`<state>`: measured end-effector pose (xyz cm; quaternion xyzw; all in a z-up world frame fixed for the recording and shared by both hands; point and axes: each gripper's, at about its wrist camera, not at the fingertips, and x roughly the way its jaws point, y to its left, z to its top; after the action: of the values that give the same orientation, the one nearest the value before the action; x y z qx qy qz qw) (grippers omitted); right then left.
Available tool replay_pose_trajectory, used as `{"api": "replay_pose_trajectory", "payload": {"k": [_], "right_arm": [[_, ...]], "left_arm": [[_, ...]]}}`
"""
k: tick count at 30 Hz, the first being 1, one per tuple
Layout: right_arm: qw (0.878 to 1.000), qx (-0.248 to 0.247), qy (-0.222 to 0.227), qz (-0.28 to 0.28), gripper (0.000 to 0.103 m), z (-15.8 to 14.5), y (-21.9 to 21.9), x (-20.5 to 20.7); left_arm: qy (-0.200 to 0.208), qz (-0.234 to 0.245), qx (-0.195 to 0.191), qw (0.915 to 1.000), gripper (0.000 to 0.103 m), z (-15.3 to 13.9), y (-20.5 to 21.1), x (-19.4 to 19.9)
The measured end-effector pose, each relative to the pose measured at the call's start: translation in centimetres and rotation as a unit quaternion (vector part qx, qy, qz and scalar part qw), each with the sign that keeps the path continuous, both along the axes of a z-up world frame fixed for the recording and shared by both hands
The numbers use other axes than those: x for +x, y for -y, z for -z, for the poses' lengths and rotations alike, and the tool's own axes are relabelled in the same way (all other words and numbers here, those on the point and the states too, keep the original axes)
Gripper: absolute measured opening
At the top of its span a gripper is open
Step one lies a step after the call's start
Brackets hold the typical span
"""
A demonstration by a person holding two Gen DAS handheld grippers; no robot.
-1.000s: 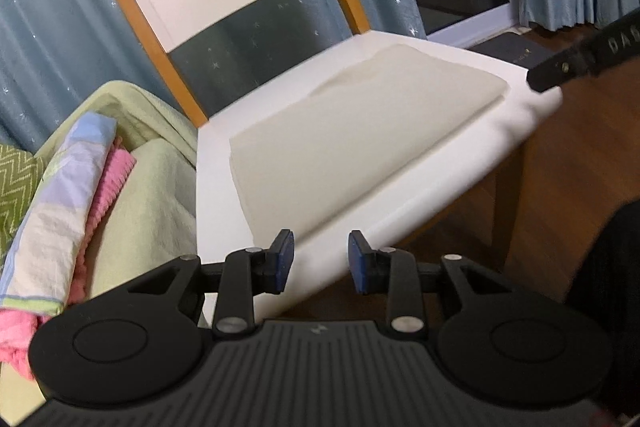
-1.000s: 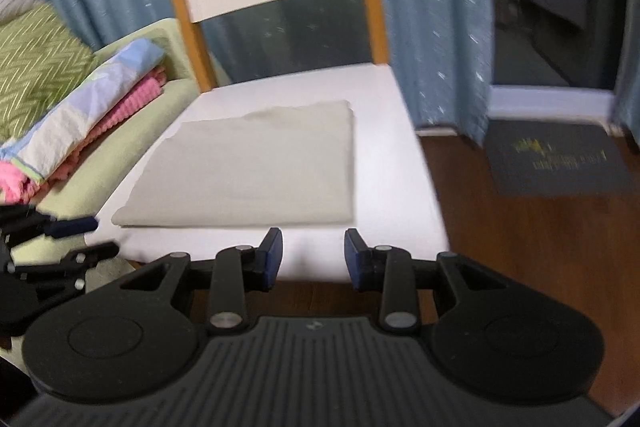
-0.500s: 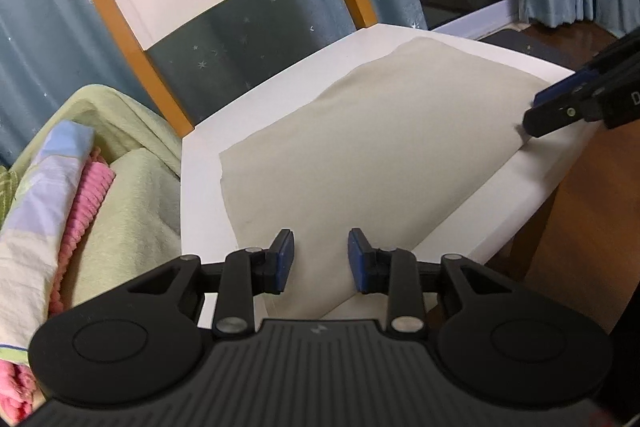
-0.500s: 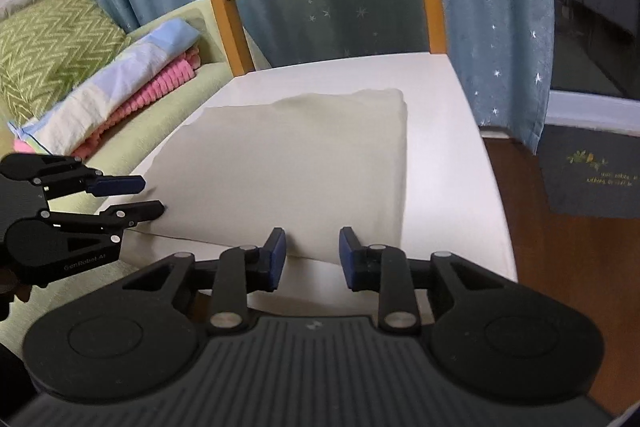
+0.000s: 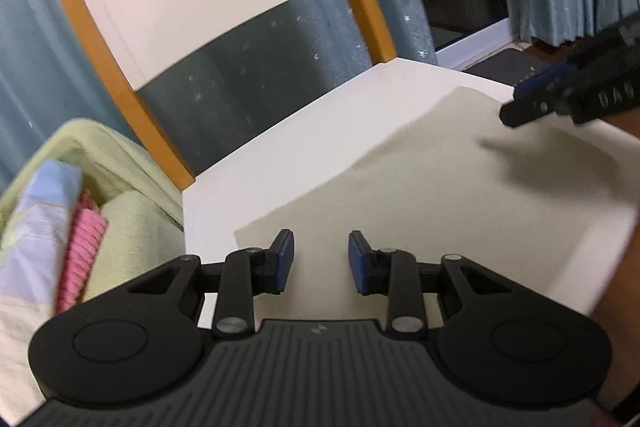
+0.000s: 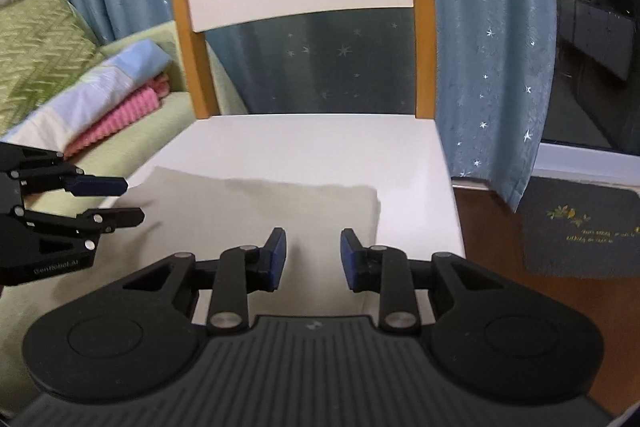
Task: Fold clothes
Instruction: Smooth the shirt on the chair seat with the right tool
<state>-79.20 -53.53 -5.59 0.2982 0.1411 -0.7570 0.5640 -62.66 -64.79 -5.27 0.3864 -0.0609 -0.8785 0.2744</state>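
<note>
Looking along the left gripper (image 5: 320, 259) in the left wrist view: its blue-padded fingers (image 5: 285, 259) stand apart with nothing between them, low centre of the frame, over the near edge of the beige cloth (image 5: 420, 195); the cloth lies flat and folded on the white seat of the chair (image 5: 288, 151), filling the centre and right of the frame; the chair's backrest rises in the upper left; the right gripper (image 5: 520, 107) enters from the right edge, tips over the far right part of the cloth, casting a shadow on it; whether those tips touch the fabric cannot be told; a stack of folded laundry (image 5: 60, 227), pale blue over pink, sits at the left edge on a light green surface.

Right wrist view: the right gripper (image 6: 313, 255) at low centre, fingers (image 6: 276, 255) moderately apart and empty after just closing slightly; beneath them the cloth's (image 6: 260, 211) right portion on the chair seat (image 6: 312, 143); the left gripper (image 6: 128, 201) at the left edge, fingers parted one above the other at the cloth's left side, gripping nothing; folded laundry (image 6: 112, 95) in the upper left; star-patterned blue curtain (image 6: 492, 47) right of the chair; a dark mat (image 6: 580, 227) on the floor at right.
</note>
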Motion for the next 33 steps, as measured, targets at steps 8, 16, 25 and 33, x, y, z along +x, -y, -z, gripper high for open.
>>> {"api": "replay_pose_trajectory", "payload": {"k": [8, 16, 25, 33], "right_arm": [[0.999, 0.021, -0.032, 0.014, 0.025, 2.4, 4.1, -0.4], [0.998, -0.014, -0.043, 0.038, 0.025, 2.3, 2.8, -0.3], [0.998, -0.015, -0.055, 0.031, 0.025, 3.3, 2.5, 0.5], [0.998, -0.018, -0.061, 0.019, 0.025, 3.4, 2.0, 0.5]], "left_arm": [[-0.013, 0.022, 0.061, 0.9978, 0.038, 1.6, 3.3, -4.2], [-0.041, -0.044, 0.090, 0.9941, 0.032, 1.9, 5.8, -1.9], [-0.103, 0.043, 0.195, 0.9744, 0.032, 1.2, 4.4, -7.3], [-0.032, -0.013, 0.105, 0.9938, 0.038, 3.1, 6.0, -8.2]]}}
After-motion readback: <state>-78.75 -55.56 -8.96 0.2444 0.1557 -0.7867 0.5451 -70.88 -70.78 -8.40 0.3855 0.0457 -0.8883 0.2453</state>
